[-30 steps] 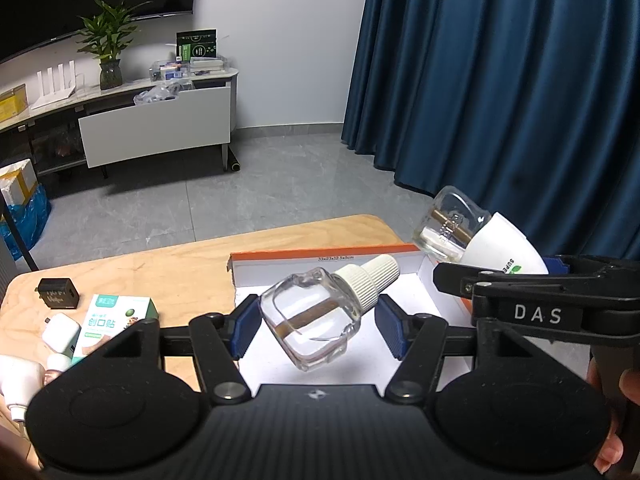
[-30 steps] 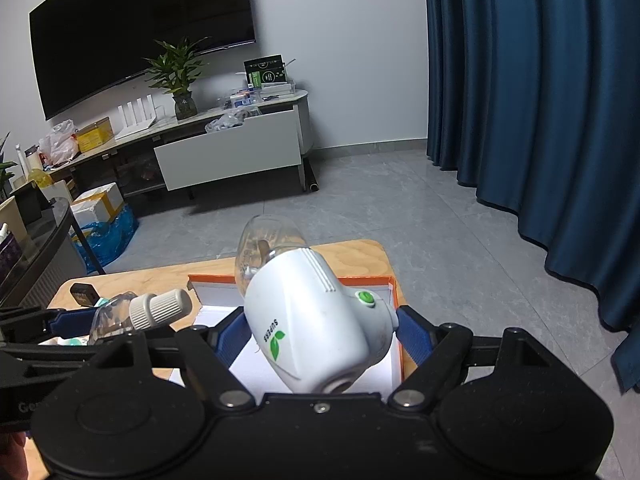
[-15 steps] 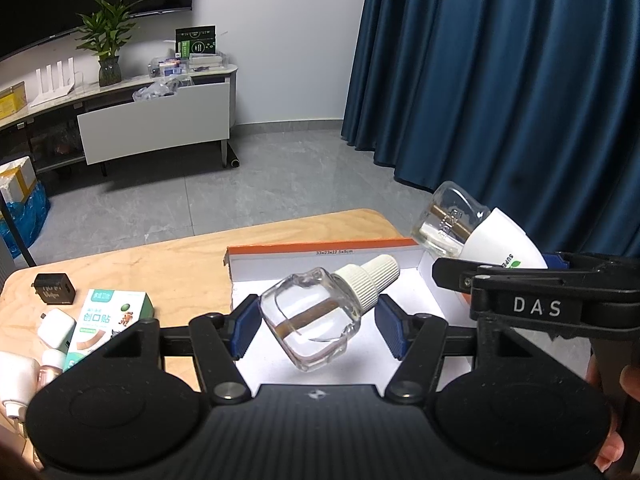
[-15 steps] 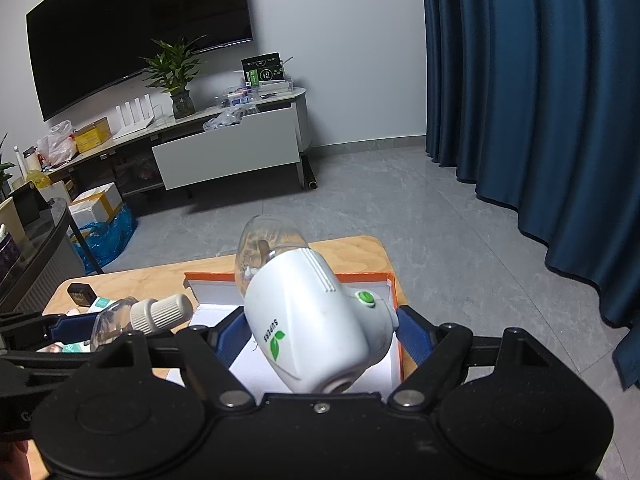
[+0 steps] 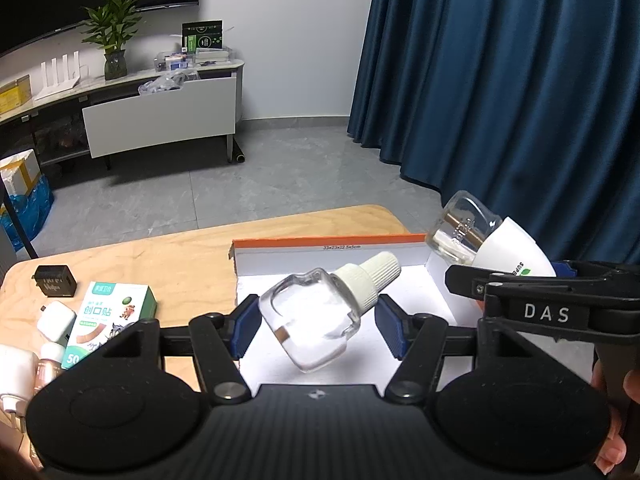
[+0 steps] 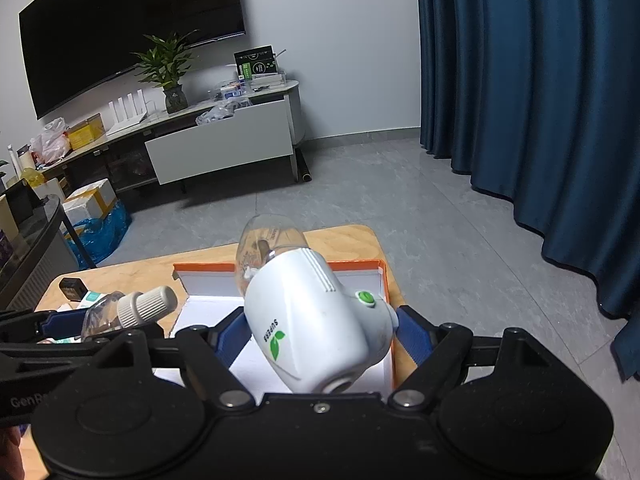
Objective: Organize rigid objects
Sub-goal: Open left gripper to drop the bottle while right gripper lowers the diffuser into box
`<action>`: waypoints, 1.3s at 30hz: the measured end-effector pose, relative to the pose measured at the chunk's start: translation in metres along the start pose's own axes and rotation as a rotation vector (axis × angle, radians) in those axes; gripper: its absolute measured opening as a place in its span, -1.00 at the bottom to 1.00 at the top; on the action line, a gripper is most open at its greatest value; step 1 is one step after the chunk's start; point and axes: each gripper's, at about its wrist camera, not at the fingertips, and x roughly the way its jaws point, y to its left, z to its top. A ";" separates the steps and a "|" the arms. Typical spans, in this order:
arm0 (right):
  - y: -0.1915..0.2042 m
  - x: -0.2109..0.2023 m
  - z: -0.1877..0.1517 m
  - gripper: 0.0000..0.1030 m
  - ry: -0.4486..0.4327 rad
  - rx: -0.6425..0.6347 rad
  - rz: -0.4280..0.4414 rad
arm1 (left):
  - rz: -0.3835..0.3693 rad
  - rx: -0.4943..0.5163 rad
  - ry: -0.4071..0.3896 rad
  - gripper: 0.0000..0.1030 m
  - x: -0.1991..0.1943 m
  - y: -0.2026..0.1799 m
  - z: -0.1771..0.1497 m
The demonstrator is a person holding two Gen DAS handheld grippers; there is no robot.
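My left gripper [image 5: 318, 326] is shut on a clear glass bottle [image 5: 316, 322] with a white ribbed cap, which lies tilted between the blue pads above the open box. The box [image 5: 332, 249] is shallow, orange-edged and white inside, and it lies on the wooden table [image 5: 180, 256]. My right gripper [image 6: 316, 332] is shut on a white plug-in device [image 6: 312, 328] with a green leaf mark and a green button. A second clear bottle [image 6: 268, 248] sticks out of the device's far end. In the left wrist view the device [image 5: 516, 252] hangs over the box's right end. In the right wrist view the capped bottle [image 6: 132, 308] shows at the left.
Left of the box lie a green-and-white plaster box [image 5: 112, 308], a black adapter [image 5: 54, 282], a white charger [image 5: 56, 320] and small white items [image 5: 16, 364] at the table's left edge. Grey floor lies beyond the far table edge. A blue curtain [image 5: 520, 100] hangs at the right.
Both grippers keep their hold on the same objects. The views drift only slightly.
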 end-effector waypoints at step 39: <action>0.002 0.031 -0.006 0.85 0.059 0.000 -0.038 | 0.006 -0.004 0.038 0.01 0.002 0.013 -0.014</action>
